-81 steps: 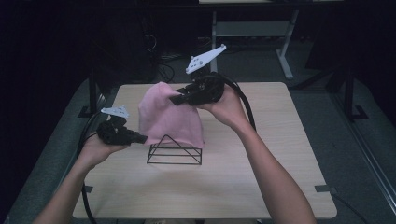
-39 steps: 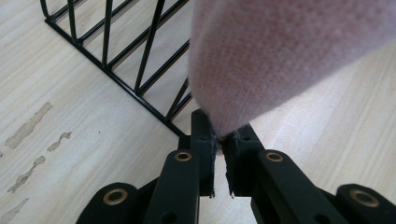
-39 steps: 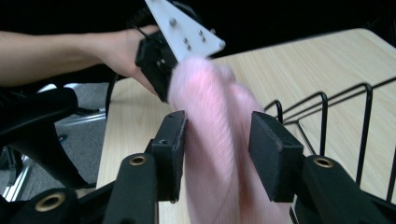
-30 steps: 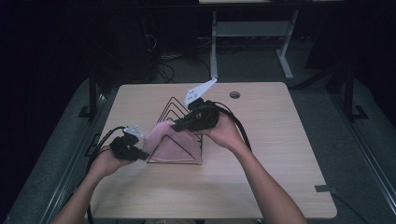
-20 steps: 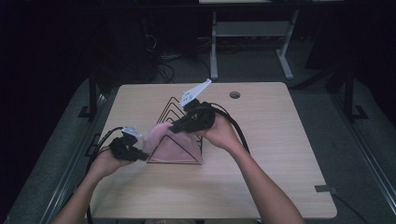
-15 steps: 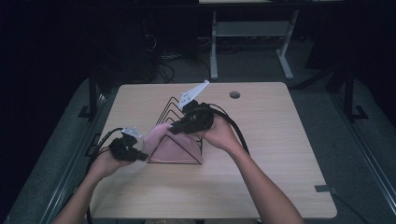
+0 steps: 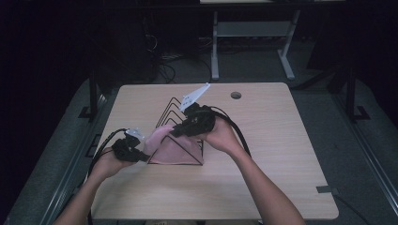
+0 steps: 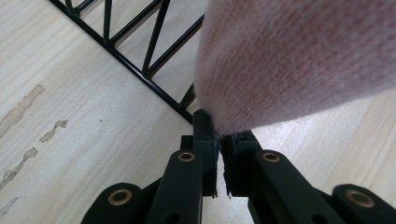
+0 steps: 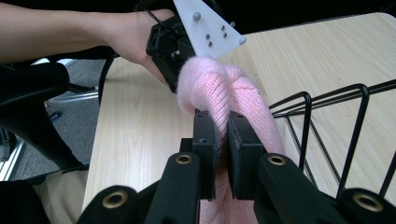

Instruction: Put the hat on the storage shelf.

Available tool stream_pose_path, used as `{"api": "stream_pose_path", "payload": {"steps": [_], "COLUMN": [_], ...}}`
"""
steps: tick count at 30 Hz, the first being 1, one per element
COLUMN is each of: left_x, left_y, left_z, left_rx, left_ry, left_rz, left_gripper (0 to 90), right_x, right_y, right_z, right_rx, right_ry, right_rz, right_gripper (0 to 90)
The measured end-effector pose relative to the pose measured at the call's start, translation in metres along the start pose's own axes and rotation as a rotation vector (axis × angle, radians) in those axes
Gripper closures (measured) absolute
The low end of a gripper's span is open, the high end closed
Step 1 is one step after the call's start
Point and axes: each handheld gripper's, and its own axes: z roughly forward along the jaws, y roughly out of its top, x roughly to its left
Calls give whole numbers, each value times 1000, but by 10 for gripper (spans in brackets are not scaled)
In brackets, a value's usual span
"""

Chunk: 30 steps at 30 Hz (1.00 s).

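Observation:
A pink knitted cloth (image 7: 170, 146) is bunched at the front of a black wire rack (image 7: 180, 136) with triangular frames on the wooden table. My left gripper (image 7: 141, 155) sits low at the rack's front left corner, shut on an edge of the pink cloth (image 8: 299, 60), which bulges over its jaws. My right gripper (image 7: 174, 132) is above the rack, shut on a fold of the cloth (image 9: 233, 98). In the right gripper view the left gripper (image 9: 175, 86) and its white plate lie just beyond the cloth, and the rack (image 9: 327, 126) stands to the right.
The wooden table (image 7: 281, 140) has a round cable hole (image 7: 236, 95) at the back. Black cables trail from both grippers. A metal desk frame (image 7: 253, 33) stands on the dark floor behind the table. Stains mark the wood (image 8: 23, 121) near the left gripper.
Earlier the cloth was spread high over the rack; now it is gathered low at the rack's front. In the last second both hands have barely moved.

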Motion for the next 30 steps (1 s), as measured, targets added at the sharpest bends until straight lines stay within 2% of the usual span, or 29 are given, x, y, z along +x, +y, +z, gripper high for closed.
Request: {"api": "stream_pose_path", "payload": {"steps": [2,3,10,15,17,18,24,30], "left_x": [-1,-3,-6,-6,-6,-6,-5,-7], "left_y": [0,0,3,4,4,4,3,2], "left_z": [-3,-4,-12,-17,-17,-16,-19,-22], "left_rx": [-7,-10,-19,-21,-17,-25,-31,-40], "left_ry": [-4,-10,-8,-9,-7,-9,2,-2], "left_rz": [6,-9,18,28,26,16,19,17], "left_gripper": [817,800,751,727,704,677,642,627], "right_x": [0,0,1,1,-1,-3,-7,-13], "right_y": [-1,-1,-4,-4,-5,-6,-10,-16], "right_z": [-1,-2,-10,-16,-22,-24,-38,-49], "right_rx": [-13,-19,-69,-71,-86,-90,-122,-102], "right_ry": [-3,-1,-9,-15,-19,-30,-69,-107], "right_rz": [4,12,38,51,66,65,100,144], "right_gripper": [789,763,644,590,542,521,444,380]}}
